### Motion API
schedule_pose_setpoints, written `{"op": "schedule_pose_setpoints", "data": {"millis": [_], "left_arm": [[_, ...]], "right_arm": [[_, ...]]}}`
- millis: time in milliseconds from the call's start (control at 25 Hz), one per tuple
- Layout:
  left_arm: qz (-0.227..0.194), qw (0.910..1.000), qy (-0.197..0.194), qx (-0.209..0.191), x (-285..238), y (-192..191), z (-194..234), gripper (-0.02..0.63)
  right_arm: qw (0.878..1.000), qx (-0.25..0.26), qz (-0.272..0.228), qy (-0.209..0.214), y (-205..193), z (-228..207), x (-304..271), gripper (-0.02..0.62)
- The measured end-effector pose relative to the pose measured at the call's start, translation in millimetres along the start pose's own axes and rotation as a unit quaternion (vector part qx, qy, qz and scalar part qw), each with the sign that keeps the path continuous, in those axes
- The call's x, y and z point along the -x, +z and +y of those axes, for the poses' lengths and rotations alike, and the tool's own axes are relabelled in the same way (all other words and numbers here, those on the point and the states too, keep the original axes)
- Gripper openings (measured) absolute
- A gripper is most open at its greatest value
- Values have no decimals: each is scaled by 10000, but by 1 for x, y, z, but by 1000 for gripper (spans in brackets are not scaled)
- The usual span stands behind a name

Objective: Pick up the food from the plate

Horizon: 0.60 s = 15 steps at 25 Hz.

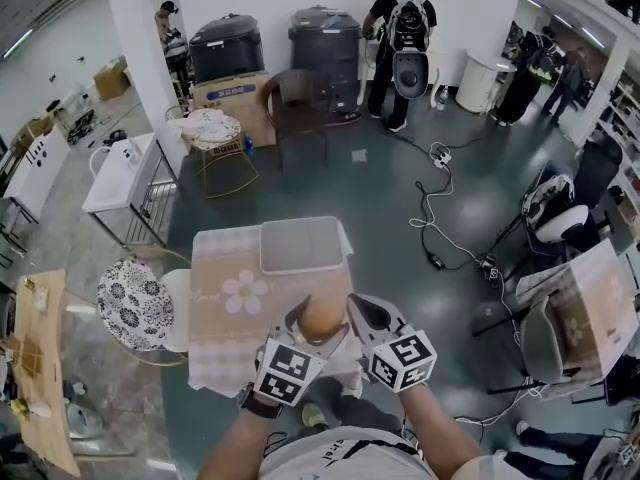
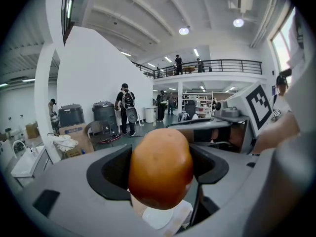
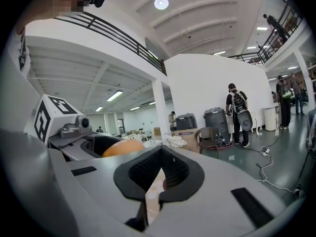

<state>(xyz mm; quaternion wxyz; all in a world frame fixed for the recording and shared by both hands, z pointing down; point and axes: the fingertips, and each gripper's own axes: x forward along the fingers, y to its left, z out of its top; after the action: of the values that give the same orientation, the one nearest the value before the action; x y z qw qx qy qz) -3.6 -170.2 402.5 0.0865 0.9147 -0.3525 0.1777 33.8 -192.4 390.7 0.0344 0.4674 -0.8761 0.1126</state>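
Note:
A round orange-brown piece of food (image 1: 322,319) hangs above the near end of the small cloth-covered table (image 1: 225,258), with my left gripper (image 1: 320,328) shut on it. The left gripper view has the food (image 2: 160,167) filling the gap between the dark cupped pads, and part of a white plate (image 2: 157,220) shows below it. My right gripper (image 1: 358,308) is held just to the right of the food, shut and holding nothing. In the right gripper view its pads (image 3: 160,179) meet, and the food (image 3: 123,147) shows at the left in the other gripper.
A white tub (image 1: 300,245) stands at the table's far end. A patterned round stool (image 1: 133,305) sits left of the table and a brown chair (image 1: 295,103) beyond it. Cables (image 1: 435,218) trail over the floor at the right. People (image 1: 400,38) stand at the back.

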Motion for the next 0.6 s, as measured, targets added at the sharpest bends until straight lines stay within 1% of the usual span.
{"op": "schedule_pose_setpoints", "data": {"millis": [200, 600], "left_arm": [[6, 10000, 9, -92, -2, 0, -3, 348], [32, 9999, 28, -124, -1, 0, -10, 347]], "right_arm": [[10000, 77, -25, -18, 2, 0, 2, 14], [9999, 107, -42, -65, 3, -1, 11, 14]]}}
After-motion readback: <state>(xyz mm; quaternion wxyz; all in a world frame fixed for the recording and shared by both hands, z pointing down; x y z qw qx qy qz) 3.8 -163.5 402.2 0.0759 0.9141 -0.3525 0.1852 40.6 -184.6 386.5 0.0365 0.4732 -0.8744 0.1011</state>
